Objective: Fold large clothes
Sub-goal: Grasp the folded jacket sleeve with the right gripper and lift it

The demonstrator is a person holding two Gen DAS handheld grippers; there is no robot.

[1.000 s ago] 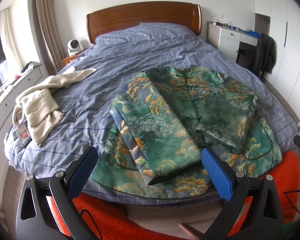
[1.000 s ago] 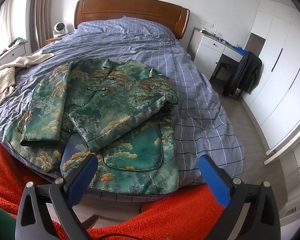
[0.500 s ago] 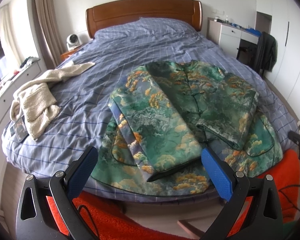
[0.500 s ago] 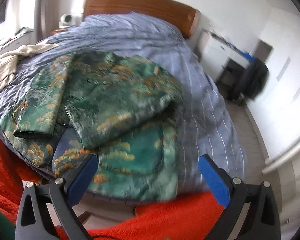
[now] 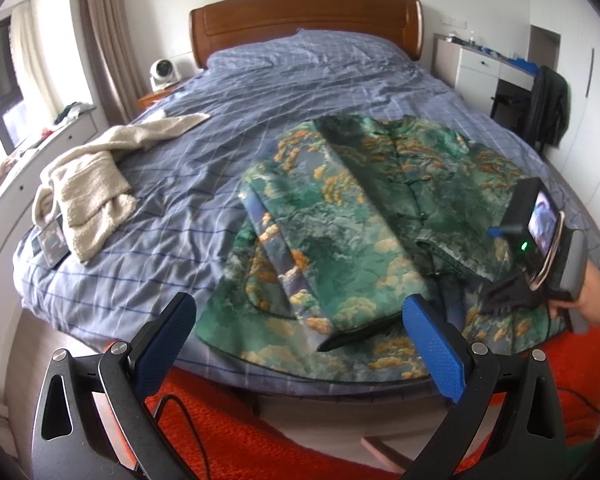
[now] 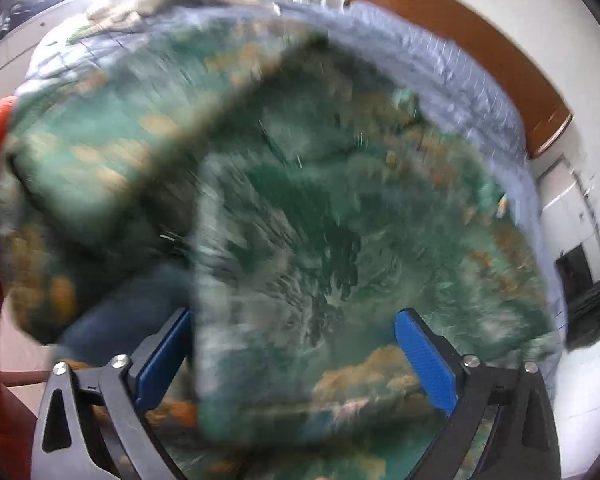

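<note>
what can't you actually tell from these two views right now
- Right wrist view: motion blur smears the green jacket; whether the right tongs touch the fabric cannot be told.
- Left wrist view: the right tongs' fingertips are hidden behind their own body and screen.
- Left wrist view: the small flat item beside the cream sweater is too small to identify.
- Left wrist view: the jacket's near hem drops behind the bed edge.

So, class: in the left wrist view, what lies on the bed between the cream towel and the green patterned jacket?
Only bare blue checked bedsheet lies between the cream towel and the green patterned jacket; the left wrist view shows it.
</note>
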